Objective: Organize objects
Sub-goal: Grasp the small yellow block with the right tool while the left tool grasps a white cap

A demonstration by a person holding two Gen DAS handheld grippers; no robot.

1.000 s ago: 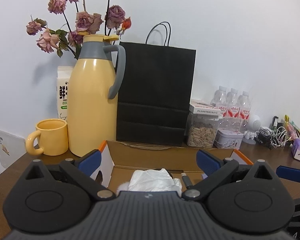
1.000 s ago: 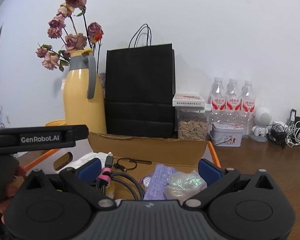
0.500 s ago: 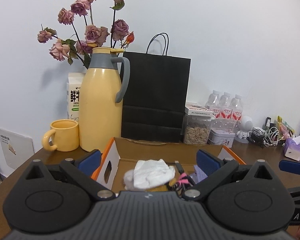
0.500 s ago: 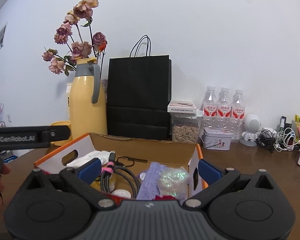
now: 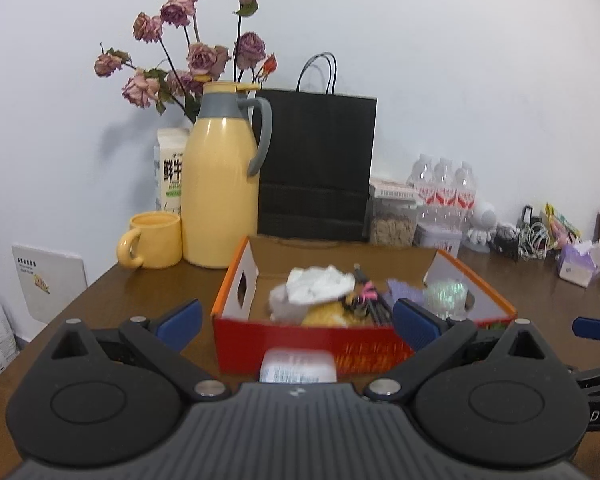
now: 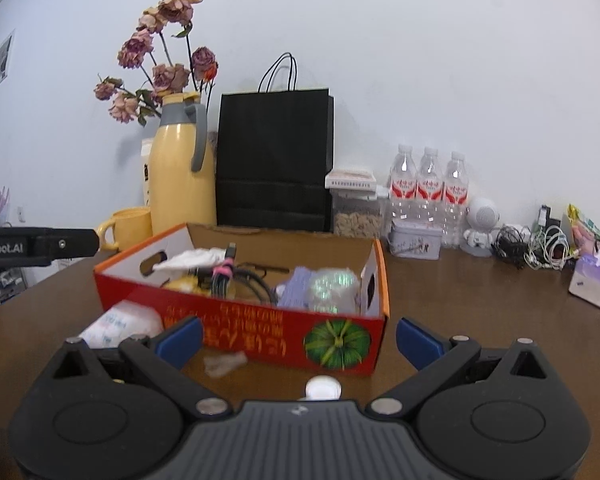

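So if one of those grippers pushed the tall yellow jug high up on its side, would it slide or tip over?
Probably tip rather than slide. The yellow jug stands tall and narrow on the wooden table, so a high push has leverage. Its smooth, glossy wall looks slippery for the fingers. How full it is cannot be seen; if full, it would likely resist more.

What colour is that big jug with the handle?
Pale yellow, with a grey collar and handle: the jug shows best in the left wrist view.

We cannot read the blurred white packet [image 5: 298, 365] near the red box [image 6: 260, 332]; its near part is hidden behind the left gripper's body. The print on that box is blurred too.
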